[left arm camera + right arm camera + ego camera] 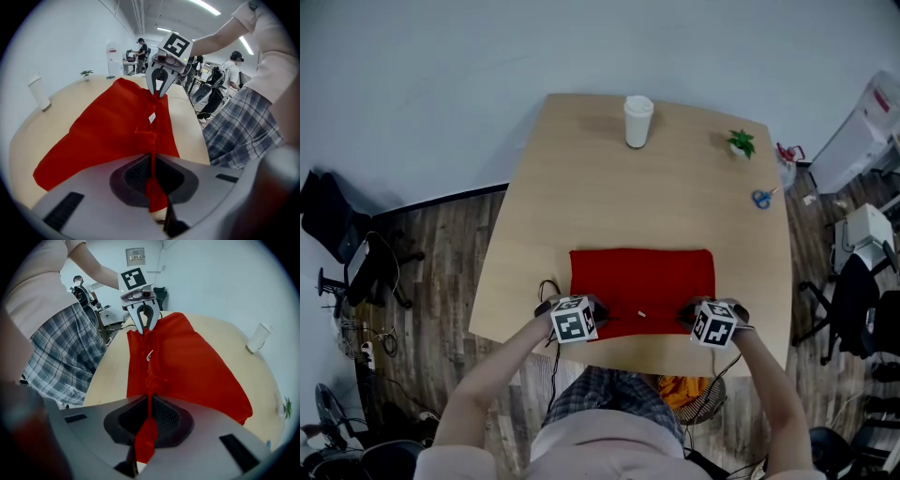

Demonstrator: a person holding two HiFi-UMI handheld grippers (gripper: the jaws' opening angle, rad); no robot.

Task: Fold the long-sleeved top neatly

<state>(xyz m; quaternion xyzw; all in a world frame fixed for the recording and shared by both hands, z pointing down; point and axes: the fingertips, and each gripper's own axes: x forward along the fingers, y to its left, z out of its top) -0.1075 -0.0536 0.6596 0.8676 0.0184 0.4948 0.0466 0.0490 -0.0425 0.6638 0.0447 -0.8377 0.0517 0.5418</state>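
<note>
**Both grippers clamped on the near edge of the red top**

- Left gripper point(152, 177): jaws closed on a thin ridge of red cloth. The fabric runs straight up between the ribbed pads and bunches just beyond them.
- Right gripper point(149, 417): same picture. Its jaws are closed on a pinched fold, and a tongue of cloth hangs out below the pads.
- Each gripper has one near corner, left at the left corner and right at the right. The edge between them is drawn into a raised, wrinkled ridge.
- A white tag point(151, 117) sits about midway along that ridge.
- Red top point(642, 281): lies as a flat rectangle on the near half of the table point(609, 178), with its near edge close to the table's near rim. No sleeves show, so they are probably tucked in already.
- Handling, as a judgement: light, limp knit with no stiffness. It creases wherever it is pinched and sags between the grips. It is not fragile and not especially slippery on the wood.
- Corner holds suit it. Keeping the edge taut between the two grippers should carry the fold over evenly, while slack in the middle would leave a crooked crease.
- Well apart at the far end: paper cup point(637, 120), small plant point(739, 142), scissors point(761, 197). None lies in the fold's path.
</note>
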